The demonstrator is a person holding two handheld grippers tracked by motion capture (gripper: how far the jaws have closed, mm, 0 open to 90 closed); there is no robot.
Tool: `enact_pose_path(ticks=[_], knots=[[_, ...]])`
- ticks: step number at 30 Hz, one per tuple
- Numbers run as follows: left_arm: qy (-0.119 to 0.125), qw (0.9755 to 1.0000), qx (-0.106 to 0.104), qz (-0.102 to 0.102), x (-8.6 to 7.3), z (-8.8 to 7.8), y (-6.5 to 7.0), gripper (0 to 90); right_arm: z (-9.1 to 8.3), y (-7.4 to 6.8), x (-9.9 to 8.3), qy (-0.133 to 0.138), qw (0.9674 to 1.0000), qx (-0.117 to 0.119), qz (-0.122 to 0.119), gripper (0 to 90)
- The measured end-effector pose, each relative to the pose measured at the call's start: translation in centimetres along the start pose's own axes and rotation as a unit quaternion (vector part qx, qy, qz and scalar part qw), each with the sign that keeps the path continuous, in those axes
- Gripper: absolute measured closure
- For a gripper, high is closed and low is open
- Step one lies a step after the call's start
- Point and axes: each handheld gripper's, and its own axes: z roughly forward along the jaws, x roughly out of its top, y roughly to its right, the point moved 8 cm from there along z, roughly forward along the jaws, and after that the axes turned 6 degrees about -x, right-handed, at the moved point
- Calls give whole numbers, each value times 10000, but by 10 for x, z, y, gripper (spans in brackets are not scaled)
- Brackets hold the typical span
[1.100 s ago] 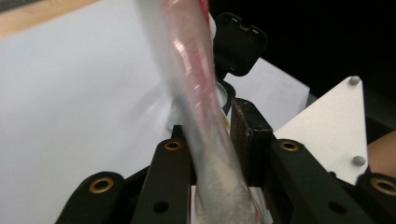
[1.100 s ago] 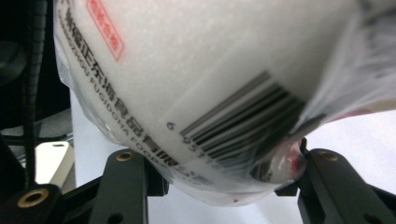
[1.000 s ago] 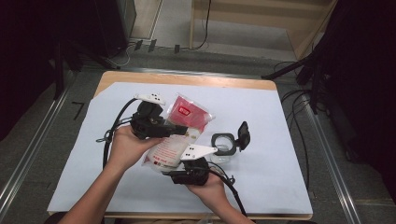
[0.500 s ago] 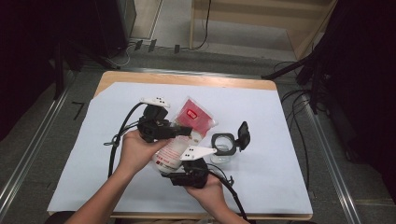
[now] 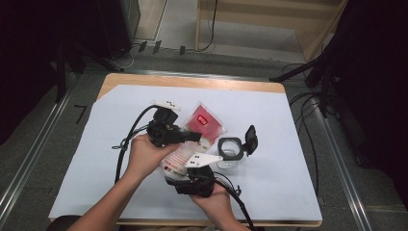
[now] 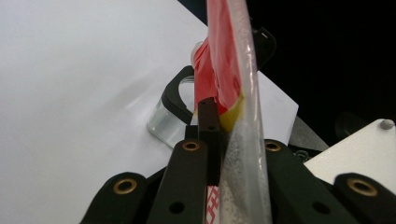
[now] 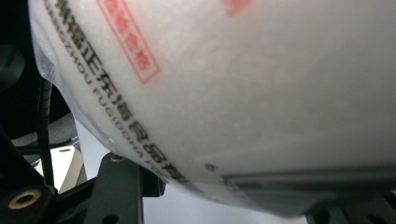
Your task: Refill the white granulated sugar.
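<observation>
Bag, frame centre: my left gripper fingers clamp its edge, right gripper half-open cradling its base; keep it pinched, level above jar.

On the table lies a sheet that covers most of its top. Near the sheet's middle a pouch sits between the left gripper, which comes at it from the left, and the right gripper, which meets its near end from below. Just right of the pouch a jar stands on the sheet, its hinged lid tipped up at its right side.
</observation>
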Motion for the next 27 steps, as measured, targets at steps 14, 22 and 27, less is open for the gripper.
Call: enact_pose_path(ticks=[14, 22, 27], knots=[[94, 9997, -219, -16, 3, 10, 3, 854, -7, 2, 0, 52, 10000, -11, 81, 537], [-77, 9989, -445, -140, 2, 17, 3, 724, -12, 8, 3, 190, 9992, -24, 337, 565], [-121, 9996, -225, -107, 1, 16, 3, 810, -11, 7, 2, 92, 9997, -228, 16, 557]])
